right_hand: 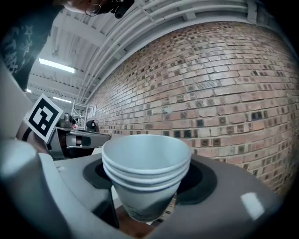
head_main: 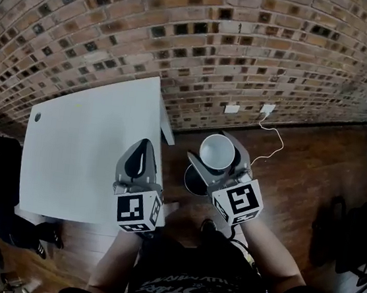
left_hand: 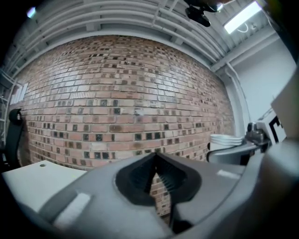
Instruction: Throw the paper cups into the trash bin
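Paper cups (right_hand: pixel 145 175), nested, sit clamped in my right hand-held gripper (head_main: pixel 217 154), held level past the worktop's (head_main: pixel 84 143) right edge, hiding most of the trash bin (head_main: pixel 193 179) below. My left hand-held gripper (head_main: pixel 143 151) is closed, empty.

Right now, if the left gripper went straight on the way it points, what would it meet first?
Most likely the brick wall: the left gripper, jaws shut and empty, points level at it, with nothing showing between. The white table lies lower, to its left. Depth is unclear.

Stacked paper cups (head_main: pixel 216 154) in right hand-held gripper (head_main: pixel 220 147), table (head_main: pixel 83 150) to its left, brick wall (head_main: pixel 183 43) behind.
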Demonstrator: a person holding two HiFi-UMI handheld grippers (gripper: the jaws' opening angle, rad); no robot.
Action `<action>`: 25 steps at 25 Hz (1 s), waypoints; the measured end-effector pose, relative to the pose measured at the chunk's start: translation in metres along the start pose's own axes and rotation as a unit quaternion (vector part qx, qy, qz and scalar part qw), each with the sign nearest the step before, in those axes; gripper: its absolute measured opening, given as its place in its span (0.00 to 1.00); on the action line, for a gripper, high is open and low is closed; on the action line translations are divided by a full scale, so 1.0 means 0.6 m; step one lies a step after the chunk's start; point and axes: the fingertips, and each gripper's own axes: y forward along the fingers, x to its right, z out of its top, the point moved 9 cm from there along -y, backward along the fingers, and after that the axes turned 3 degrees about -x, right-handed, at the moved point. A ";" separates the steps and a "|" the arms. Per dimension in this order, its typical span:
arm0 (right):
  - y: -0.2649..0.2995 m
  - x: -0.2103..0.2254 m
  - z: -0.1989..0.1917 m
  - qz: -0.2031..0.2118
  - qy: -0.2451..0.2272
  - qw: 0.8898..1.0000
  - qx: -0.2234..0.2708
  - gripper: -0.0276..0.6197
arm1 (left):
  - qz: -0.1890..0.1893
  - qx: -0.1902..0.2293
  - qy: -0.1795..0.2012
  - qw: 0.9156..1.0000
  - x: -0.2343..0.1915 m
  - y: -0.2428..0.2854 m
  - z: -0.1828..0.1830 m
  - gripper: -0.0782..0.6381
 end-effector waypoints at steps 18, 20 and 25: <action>-0.022 0.050 -0.162 -0.021 0.035 0.997 -0.060 0.59 | -0.042 -0.014 -0.016 0.999 0.116 0.131 -0.156 0.12; -0.024 0.055 -0.189 -0.027 0.042 0.997 -0.063 0.59 | -0.037 -0.019 -0.023 0.999 0.121 0.144 -0.185 0.12; -0.039 0.058 -0.285 -0.036 0.052 0.993 -0.098 0.59 | -0.031 -0.055 -0.037 0.997 0.149 0.154 -0.284 0.12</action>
